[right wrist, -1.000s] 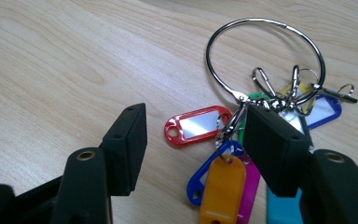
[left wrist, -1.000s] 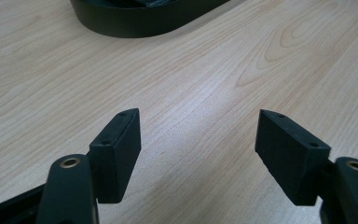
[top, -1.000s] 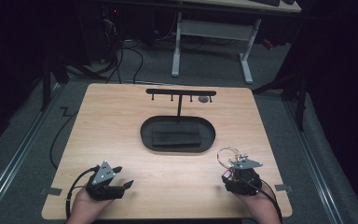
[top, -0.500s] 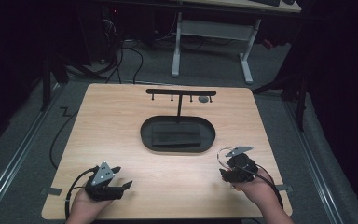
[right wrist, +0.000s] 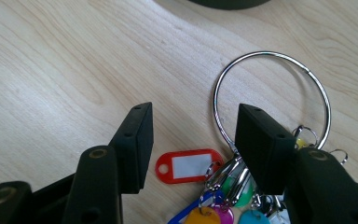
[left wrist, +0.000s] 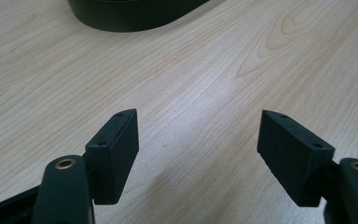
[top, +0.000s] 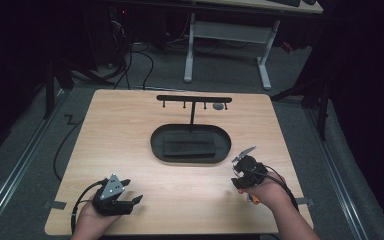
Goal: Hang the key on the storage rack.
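right gripper [right wrist: 191, 135]: jaws stood apart with nothing pinched and had just been closing; it hung low over the keys, tilted down at the table [right wrist: 51, 60]
keys: a bunch of coloured tags, red tag [right wrist: 189, 165] flat between the jaws, orange, pink, blue and teal ones crowded at the bottom edge, all on 1 big ring [right wrist: 265, 58]
ring: lay flat on the wood, its left arc running between the jaws and under the right-hand jaw, the far loop open and clear beyond the tips
grip advice: the ring wire looked like the better hold than a loose tag; judged best to bring both pads down until 1 sat inside the loop and 1 outside, then close squarely across the wire
risk: pads closing on a tag alone would likely let the bunch swing or slip; a flat wire on wood may skid out unless the tips touched the table first
left gripper [left wrist: 196, 140]: jaws spread wide, empty, resting low above bare wood near the front edge, well apart from the keys
tray [top: 190, 142]: dark oval at the table's middle, just beyond the right gripper
rack [top: 194, 99]: T-shaped bar with pegs behind the tray, a likely place to hang the ring, though not certain
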### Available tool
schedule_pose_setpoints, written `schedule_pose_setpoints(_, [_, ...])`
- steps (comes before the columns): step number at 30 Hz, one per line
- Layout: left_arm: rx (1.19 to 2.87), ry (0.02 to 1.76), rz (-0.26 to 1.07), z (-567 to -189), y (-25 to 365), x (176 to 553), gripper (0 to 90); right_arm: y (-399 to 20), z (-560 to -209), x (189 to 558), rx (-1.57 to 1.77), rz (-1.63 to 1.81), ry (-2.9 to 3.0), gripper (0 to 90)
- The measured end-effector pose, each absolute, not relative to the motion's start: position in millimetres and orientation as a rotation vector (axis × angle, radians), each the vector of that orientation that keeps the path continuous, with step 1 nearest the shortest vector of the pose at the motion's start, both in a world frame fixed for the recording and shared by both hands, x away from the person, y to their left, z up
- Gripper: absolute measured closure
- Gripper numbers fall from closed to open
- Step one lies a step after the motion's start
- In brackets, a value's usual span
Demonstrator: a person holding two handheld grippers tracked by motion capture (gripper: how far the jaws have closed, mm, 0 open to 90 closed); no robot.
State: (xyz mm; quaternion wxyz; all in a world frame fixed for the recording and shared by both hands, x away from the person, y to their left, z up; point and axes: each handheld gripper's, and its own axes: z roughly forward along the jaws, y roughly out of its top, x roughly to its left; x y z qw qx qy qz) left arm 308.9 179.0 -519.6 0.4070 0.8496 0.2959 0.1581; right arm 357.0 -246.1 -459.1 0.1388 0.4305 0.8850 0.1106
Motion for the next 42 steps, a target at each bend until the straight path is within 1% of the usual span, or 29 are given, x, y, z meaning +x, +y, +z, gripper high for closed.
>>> schedule_pose_setpoints(3, [2.142, 0.744, 0.398, -520.0, 179.4, 308.1, 29.7, -245.1, -461.2, 365.7, 1.236, 0.265, 2.606, 51.7])
schedule_pose_setpoints(11, [2.150, 0.745, 0.395, -521.6, 182.4, 306.7, 30.2, -241.0, -467.8, 389.0, 1.178, 0.141, 2.685, 56.0])
schedule_pose_setpoints(17, [2.144, 0.753, 0.397, -521.7, 185.8, 305.5, 30.6, -241.5, -477.2, 400.0, 1.139, 0.051, 2.736, 62.1])
schedule_pose_setpoints(29, [2.163, 0.736, 0.406, -522.6, 182.9, 304.4, 31.4, -248.6, -487.2, 407.3, 1.155, -0.004, 2.772, 68.7])
schedule_pose_setpoints(30, [2.157, 0.738, 0.409, -522.4, 183.3, 304.9, 31.4, -249.0, -487.3, 407.6, 1.161, 0.002, 2.775, 69.8])
schedule_pose_setpoints(32, [2.153, 0.735, 0.410, -521.8, 183.4, 305.7, 31.4, -250.1, -487.5, 408.1, 1.179, 0.020, 2.779, 76.8])
schedule_pose_setpoints(33, [2.154, 0.733, 0.411, -521.8, 182.8, 306.0, 31.4, -250.0, -487.4, 408.3, 1.192, 0.021, 2.783, 78.9])
schedule_pose_setpoints(34, [2.154, 0.733, 0.411, -521.8, 182.8, 306.0, 31.4, -250.0, -487.4, 408.3, 1.192, 0.021, 2.783, 78.9])
schedule_pose_setpoints(35, [2.155, 0.732, 0.411, -521.8, 182.4, 306.1, 31.4, -248.7, -487.7, 408.1, 1.200, 0.017, 2.787, 82.3])
schedule_pose_setpoints(36, [2.155, 0.730, 0.409, -521.9, 182.0, 306.0, 31.4, -248.0, -487.4, 408.2, 1.198, 0.011, 2.792, 83.7])
schedule_pose_setpoints(42, [2.162, 0.714, 0.413, -520.7, 179.8, 304.7, 31.6, -247.9, -487.9, 407.9, 1.179, 0.018, 2.799, 85.6])
